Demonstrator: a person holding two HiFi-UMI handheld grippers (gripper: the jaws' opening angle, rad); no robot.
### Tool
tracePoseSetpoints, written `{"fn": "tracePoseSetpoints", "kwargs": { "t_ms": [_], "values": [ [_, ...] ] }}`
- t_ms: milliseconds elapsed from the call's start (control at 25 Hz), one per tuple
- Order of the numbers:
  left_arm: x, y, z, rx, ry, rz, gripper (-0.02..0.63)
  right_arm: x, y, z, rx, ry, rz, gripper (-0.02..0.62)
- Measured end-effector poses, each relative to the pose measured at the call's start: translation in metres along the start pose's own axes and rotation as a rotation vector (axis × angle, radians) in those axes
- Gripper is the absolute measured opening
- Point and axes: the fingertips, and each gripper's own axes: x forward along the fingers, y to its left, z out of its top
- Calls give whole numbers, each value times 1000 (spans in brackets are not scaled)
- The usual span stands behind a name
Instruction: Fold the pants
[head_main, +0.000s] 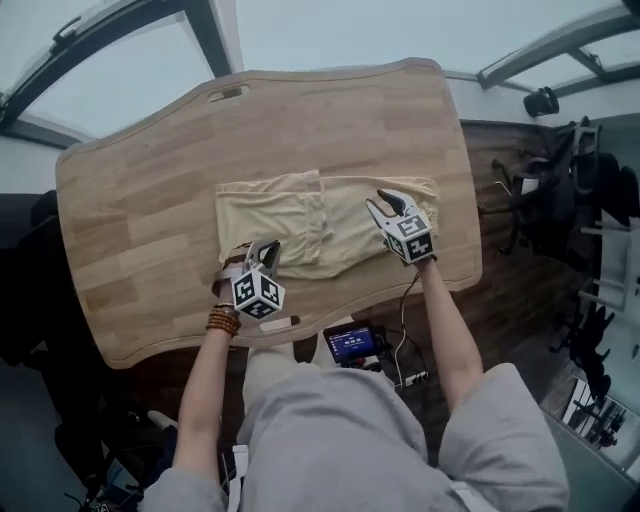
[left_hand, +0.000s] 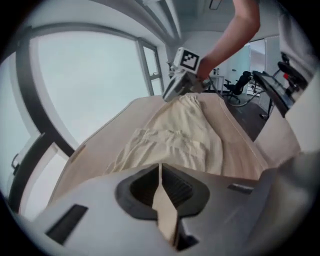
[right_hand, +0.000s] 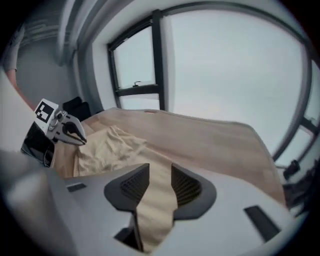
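Note:
Cream pants (head_main: 330, 225) lie flat on the wooden table (head_main: 150, 200), with the wider, layered part at the left and the legs running right. My left gripper (head_main: 266, 246) is shut, its tips at the pants' near left edge. In the left gripper view (left_hand: 160, 167) the jaws meet at the tips, right where the cloth (left_hand: 180, 130) begins; I cannot tell whether cloth is pinched. My right gripper (head_main: 388, 200) stands open over the right end of the pants. In the right gripper view (right_hand: 156, 172) a band of cream cloth (right_hand: 107, 147) fills the gap between the jaws.
The table's front edge runs just below both grippers, and a small device with a lit screen (head_main: 350, 343) sits under it. Office chairs (head_main: 560, 190) stand on the floor to the right. A slot (head_main: 228, 94) is cut near the table's far left edge.

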Motion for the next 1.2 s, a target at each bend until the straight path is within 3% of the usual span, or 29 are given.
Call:
{"fn": "tracePoseSetpoints", "kwargs": {
  "t_ms": [160,240,320,400,520,600,880,960,1080,1200],
  "values": [
    [77,14,50,58,36,-56,9,-70,-61,-87,156,38,-127,138],
    [109,31,56,-12,90,-78,9,-89,-75,-106,181,27,-145,138],
    [129,43,58,-133,118,-106,8,-101,-87,-116,192,8,-156,140],
    [131,52,63,-242,96,-82,9,-106,-95,-122,222,-20,-167,143],
    [103,59,74,-276,42,55,9,-107,-112,-127,348,-77,-178,163],
    [87,49,73,-307,34,106,9,-101,-126,-132,414,-99,-172,186],
    [87,-10,40,-415,152,77,9,-65,-185,-143,672,-148,-140,221],
    [92,-15,36,-456,174,75,8,-53,-189,-140,659,-114,-123,211],
    [98,-19,36,-527,199,59,8,-44,-185,-134,603,-58,-116,122],
    [91,-27,42,-499,213,38,8,-51,-175,-140,575,-37,-114,81]
  ]
}}
